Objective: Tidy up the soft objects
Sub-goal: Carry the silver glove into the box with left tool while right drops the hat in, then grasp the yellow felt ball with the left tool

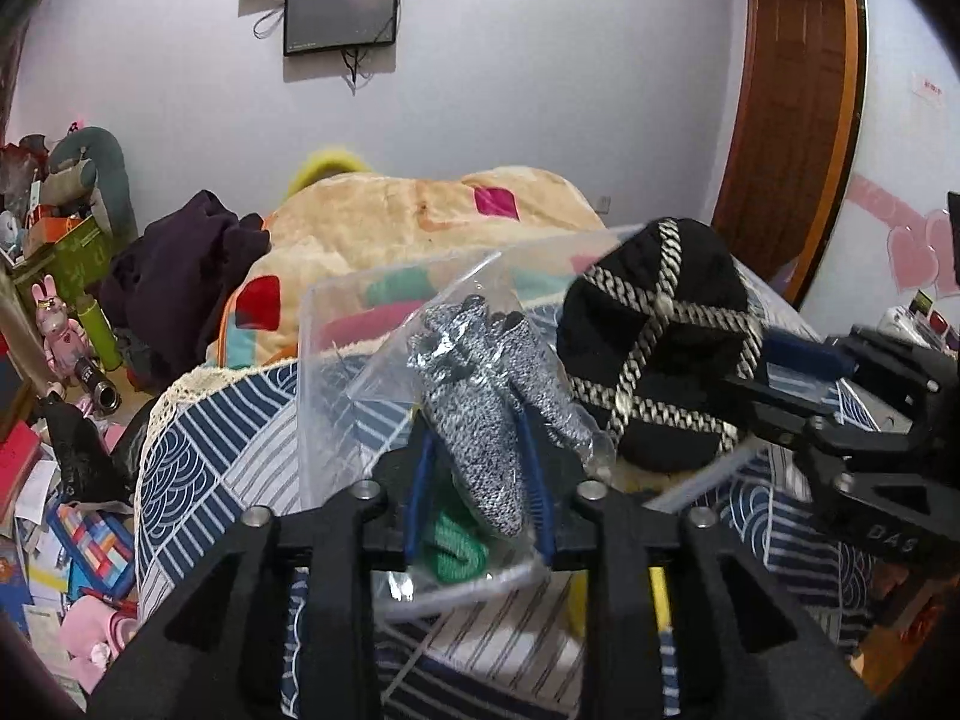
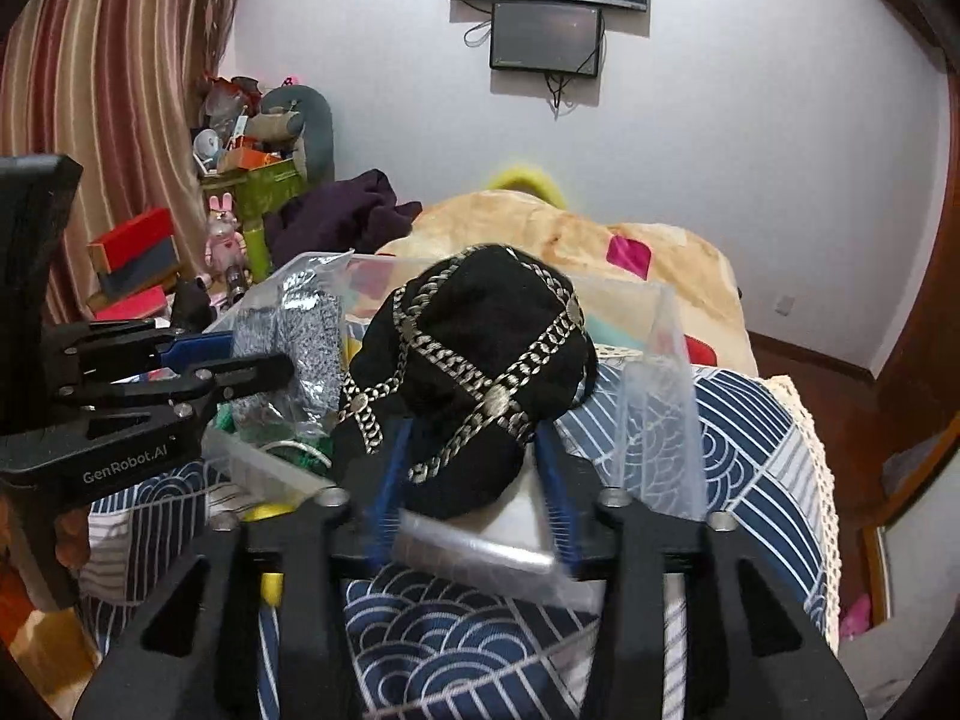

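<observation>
My left gripper [image 1: 477, 480] is shut on a clear plastic packet of grey speckled gloves [image 1: 480, 426] and holds it over a clear plastic bin [image 1: 312, 348]. My right gripper [image 2: 474, 480] is shut on a black cap with silver chain bands [image 2: 474, 360], also held over the clear bin [image 2: 660, 396]. In the left wrist view the cap [image 1: 654, 348] sits just right of the gloves, with the right gripper's fingers [image 1: 798, 360] at its side. In the right wrist view the gloves [image 2: 300, 336] and left gripper's fingers [image 2: 240, 378] are at the left. A green knit item [image 1: 456, 552] lies in the bin.
The bin rests on a bed with a blue and white patterned cover [image 2: 738, 432]. A beige blanket with coloured patches [image 1: 408, 222] and dark clothing [image 1: 180, 276] lie behind. Cluttered boxes and toys [image 1: 66, 276] fill the floor at left. A wooden door [image 1: 786, 120] stands at right.
</observation>
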Demonstrator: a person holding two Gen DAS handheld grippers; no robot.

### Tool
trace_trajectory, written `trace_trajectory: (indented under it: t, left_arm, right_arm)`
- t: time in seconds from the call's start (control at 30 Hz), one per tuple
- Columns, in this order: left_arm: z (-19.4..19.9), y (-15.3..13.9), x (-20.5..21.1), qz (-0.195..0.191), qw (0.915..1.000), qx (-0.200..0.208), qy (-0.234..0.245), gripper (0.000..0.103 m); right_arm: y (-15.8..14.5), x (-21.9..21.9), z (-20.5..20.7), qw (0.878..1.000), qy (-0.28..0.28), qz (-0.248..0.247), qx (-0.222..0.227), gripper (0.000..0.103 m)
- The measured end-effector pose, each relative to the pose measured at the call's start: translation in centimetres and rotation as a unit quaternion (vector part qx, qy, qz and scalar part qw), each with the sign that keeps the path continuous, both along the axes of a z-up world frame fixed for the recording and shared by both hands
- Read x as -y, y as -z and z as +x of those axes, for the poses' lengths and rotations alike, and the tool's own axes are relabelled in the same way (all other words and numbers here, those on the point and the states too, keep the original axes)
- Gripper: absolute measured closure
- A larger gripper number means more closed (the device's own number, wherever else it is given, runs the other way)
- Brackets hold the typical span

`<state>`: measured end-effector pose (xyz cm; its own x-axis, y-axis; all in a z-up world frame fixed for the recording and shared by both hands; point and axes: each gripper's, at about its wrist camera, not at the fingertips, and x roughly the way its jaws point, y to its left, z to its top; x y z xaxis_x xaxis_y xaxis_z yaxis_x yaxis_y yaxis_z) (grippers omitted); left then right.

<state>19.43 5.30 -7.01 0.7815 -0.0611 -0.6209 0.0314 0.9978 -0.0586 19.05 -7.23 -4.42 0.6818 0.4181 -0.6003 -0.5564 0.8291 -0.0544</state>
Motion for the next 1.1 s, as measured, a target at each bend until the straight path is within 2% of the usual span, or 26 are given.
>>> trace_trajectory:
  t: [0.07, 0.23, 0.37, 0.47, 0.63, 0.8, 0.9, 1.03, 1.1]
  left_arm:
    - [-0.6, -0.1, -0.2, -0.003, 1.0000, 0.002, 0.000, 0.058]
    - [-3.0, -1.0, -0.1, -0.006, 0.9998, 0.018, 0.004, 0.038]
    - [-5.3, -1.5, 0.4, -0.007, 0.9995, 0.030, 0.009, 0.024]
    - [-6.4, -1.0, 1.1, -0.018, 0.9991, 0.030, 0.022, 0.020]
    - [-6.4, 1.3, 3.3, -0.007, 0.9991, -0.001, 0.042, 0.020]
    - [-5.1, 3.3, 4.5, -0.019, 0.9984, -0.027, 0.045, 0.020]
    - [-4.3, 4.0, 4.9, -0.029, 0.9981, -0.033, 0.043, 0.029]
    - [-3.9, 4.8, 4.9, -0.038, 0.9966, -0.052, 0.051, 0.060]
    - [-4.2, 4.8, 4.7, -0.039, 0.9969, -0.048, 0.049, 0.060]
  right_arm:
    - [-0.3, 0.4, -0.7, 1.000, -0.001, 0.000, 0.009, 0.049]
    - [-0.9, 1.4, -2.0, 1.000, -0.008, 0.001, 0.022, 0.033]
    - [-1.3, 2.4, -3.0, 1.000, -0.011, 0.011, 0.026, 0.031]
    - [-1.5, 3.3, -3.6, 0.999, -0.004, 0.030, 0.024, 0.027]
    - [-1.2, 4.6, -4.3, 0.998, 0.011, 0.059, 0.013, 0.025]
    - [-0.6, 5.4, -5.2, 0.998, 0.022, 0.063, 0.006, 0.024]
    - [-0.2, 6.0, -5.6, 0.998, 0.025, 0.065, 0.002, 0.024]
    - [0.3, 6.3, -5.9, 0.997, 0.029, 0.068, -0.004, 0.024]
    - [0.4, 6.4, -6.0, 0.997, 0.029, 0.072, -0.006, 0.024]
